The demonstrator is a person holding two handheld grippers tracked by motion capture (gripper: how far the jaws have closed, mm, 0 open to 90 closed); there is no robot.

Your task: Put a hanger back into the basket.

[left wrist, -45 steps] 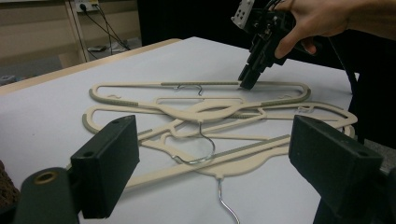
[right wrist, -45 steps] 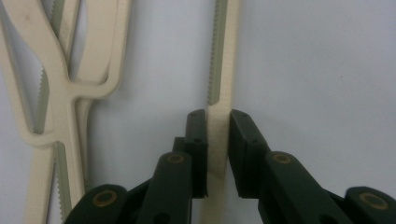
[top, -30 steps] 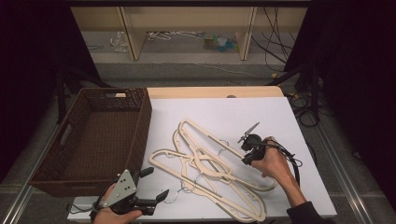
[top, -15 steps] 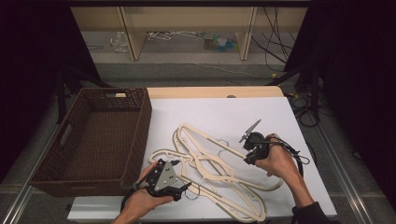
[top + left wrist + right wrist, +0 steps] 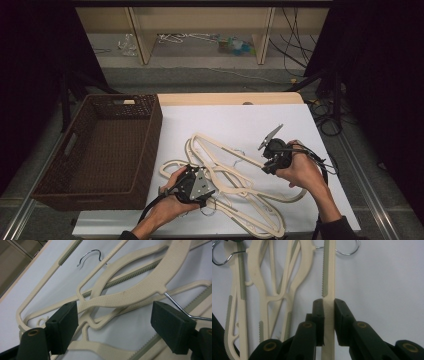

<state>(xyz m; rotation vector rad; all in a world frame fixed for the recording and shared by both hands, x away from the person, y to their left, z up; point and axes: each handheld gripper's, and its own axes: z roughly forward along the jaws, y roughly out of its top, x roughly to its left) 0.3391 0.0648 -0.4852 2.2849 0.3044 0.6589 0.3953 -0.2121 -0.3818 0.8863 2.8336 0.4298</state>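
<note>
Nearest the person, the left claw [image 5: 192, 185] hangs low over the front of the cream hanger pile [image 5: 235, 192] on the white bench [image 5: 235, 120]; its jaws stand wide and have just been closing a little, with nothing pressed between them. The left gripper view shows this closely: the two black pads [image 5: 63, 326] stand well apart, and beyond them, between the two, a broad curved hanger shoulder [image 5: 140, 287] crosses thinner ribbed bars, none of it touching either pad. That view also picks out a chrome hook [image 5: 90, 255] lying on the bench farther off, too small to make out from above. To the right and slightly farther back, the right claw [image 5: 270, 161] is clamped shut on a straight hanger bar [image 5: 329, 290]; the right gripper view shows the bar running up between the pads, with a grey ribbed strip along one edge, and more hangers fanned out at its left with a second hook [image 5: 347, 250] beyond. From above, the bar held cannot be told apart from the tangle. No brand, label or writing can be read on anything. Left of the pile, touching the bench edge, sits a dark brown woven basket [image 5: 70, 150]. Beyond the bench stands a low wooden shelf [image 5: 200, 30] with a few small items I cannot identify.
</note>
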